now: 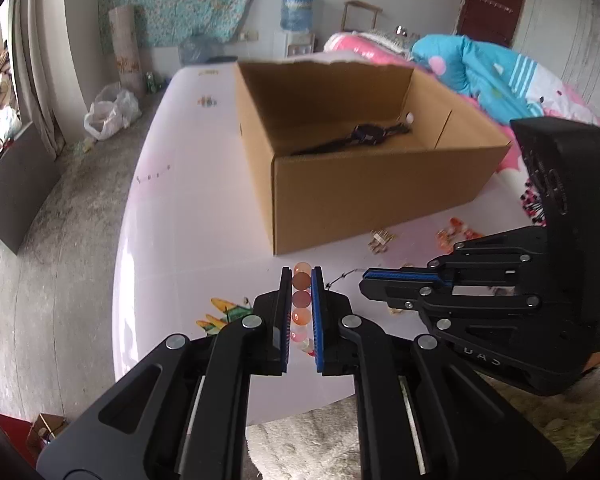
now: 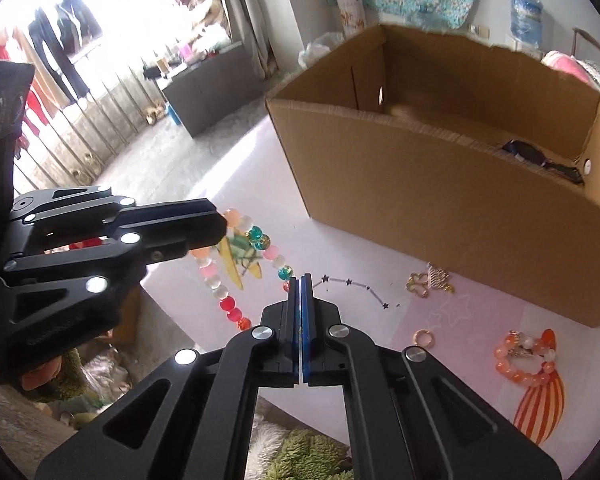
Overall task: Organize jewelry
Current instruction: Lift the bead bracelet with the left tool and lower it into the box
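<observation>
Beads [image 1: 301, 300], a limp strand of hard slippery balls, pinched between left gripper [image 1: 301, 276] fingers above desk [image 1: 188, 220] near box [image 1: 364, 184]; right gripper [image 2: 301, 280] fingers closed, seemingly empty. Regrip mid-strand.

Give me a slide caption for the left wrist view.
Left gripper clamps a beaded bracelet before a cardboard box holding a wristwatch.

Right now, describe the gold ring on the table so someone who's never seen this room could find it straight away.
Start at the big cardboard box on the pale table. In front of its near wall lie a gold hair comb and an orange bead bracelet. The gold ring sits between them, nearer you: a small plain hoop, with no beads or teeth.
</observation>
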`<move>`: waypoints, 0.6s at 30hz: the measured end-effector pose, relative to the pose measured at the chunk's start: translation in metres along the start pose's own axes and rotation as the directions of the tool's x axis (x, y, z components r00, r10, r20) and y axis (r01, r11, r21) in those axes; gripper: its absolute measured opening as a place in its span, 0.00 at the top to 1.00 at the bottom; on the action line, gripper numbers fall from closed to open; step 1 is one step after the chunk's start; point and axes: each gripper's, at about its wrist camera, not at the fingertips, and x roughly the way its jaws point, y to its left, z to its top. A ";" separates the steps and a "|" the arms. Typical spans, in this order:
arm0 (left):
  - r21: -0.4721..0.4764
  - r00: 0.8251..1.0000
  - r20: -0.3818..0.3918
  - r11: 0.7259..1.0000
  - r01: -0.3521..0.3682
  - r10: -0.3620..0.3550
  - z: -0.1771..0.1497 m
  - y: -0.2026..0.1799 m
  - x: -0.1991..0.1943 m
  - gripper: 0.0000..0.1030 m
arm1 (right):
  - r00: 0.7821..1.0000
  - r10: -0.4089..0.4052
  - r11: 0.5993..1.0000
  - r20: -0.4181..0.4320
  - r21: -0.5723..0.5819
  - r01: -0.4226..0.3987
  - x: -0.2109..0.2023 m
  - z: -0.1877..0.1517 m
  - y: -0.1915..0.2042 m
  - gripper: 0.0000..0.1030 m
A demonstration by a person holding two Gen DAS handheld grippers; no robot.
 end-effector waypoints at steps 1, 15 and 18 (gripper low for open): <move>0.004 1.000 0.018 1.000 0.006 -0.006 0.005 -0.004 -0.008 0.92 | 1.000 0.006 1.000 0.015 0.001 -0.006 -0.006 0.002 -0.004 0.99; 0.133 0.959 0.260 0.988 0.076 -0.109 0.119 -0.038 -0.066 0.92 | 0.956 0.106 0.994 0.275 -0.031 -0.102 -0.098 0.087 -0.040 0.99; 0.143 0.953 0.282 0.987 0.075 -0.113 0.151 -0.042 -0.057 0.92 | 0.954 0.120 0.993 0.274 -0.028 -0.117 -0.106 0.117 -0.065 0.99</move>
